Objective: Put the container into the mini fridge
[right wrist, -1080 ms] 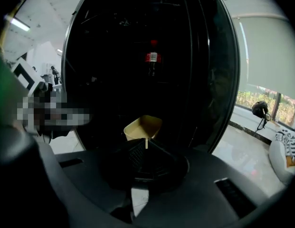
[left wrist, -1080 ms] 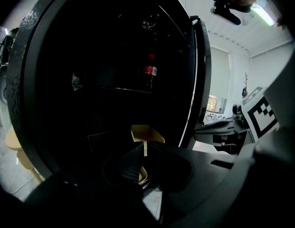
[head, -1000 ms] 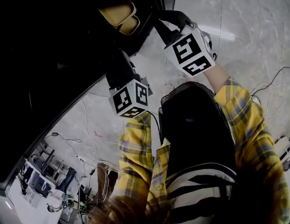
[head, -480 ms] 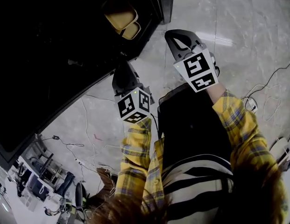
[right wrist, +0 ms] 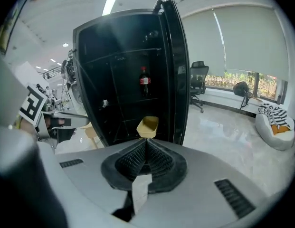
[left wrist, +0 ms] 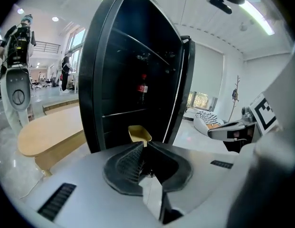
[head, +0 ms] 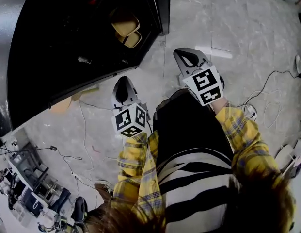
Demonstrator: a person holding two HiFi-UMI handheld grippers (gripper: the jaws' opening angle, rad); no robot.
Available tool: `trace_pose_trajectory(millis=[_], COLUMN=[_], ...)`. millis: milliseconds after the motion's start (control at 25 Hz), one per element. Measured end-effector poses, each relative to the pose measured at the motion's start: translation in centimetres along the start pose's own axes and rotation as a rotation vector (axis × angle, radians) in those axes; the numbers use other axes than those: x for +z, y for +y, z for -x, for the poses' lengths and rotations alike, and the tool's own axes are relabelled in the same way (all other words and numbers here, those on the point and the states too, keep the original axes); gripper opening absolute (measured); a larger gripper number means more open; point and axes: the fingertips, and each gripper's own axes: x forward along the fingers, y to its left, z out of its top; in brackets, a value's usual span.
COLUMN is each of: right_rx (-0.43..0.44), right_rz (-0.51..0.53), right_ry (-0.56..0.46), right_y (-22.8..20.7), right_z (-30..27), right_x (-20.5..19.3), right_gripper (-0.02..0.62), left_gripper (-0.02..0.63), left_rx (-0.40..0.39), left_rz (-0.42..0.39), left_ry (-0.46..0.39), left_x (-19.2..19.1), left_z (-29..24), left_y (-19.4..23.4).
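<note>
Tan plastic container (head: 125, 27) inside open black mini fridge (head: 39, 62).
Left gripper (head: 122, 87), right gripper (head: 187, 58) clenched empty; container sitting near the front might foul the door (head: 161, 8).

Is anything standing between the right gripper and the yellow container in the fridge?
Nothing visible does. The right gripper, shut and empty, points at the yellow container, which sits inside the open mini fridge; only open air lies between.

Yellow plaid sleeves (head: 242, 144), black-and-white striped top (head: 198, 178), plain black garment (head: 194, 125) below.
</note>
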Motion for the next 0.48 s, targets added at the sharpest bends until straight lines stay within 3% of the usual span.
trace_pose_trajectory(millis=[480], right_rx=[0.013], right_rz=[-0.034], right_ry=[-0.024], right_y=[3.9], right_z=[5.1], right_x=[1.4], right_gripper=[0.026], left_gripper=[0.026], left_rx=[-0.059], left_rz=[-0.014], left_ry=[-0.002], left_x=[2.4], left_z=[5.5], left_y=[0.7])
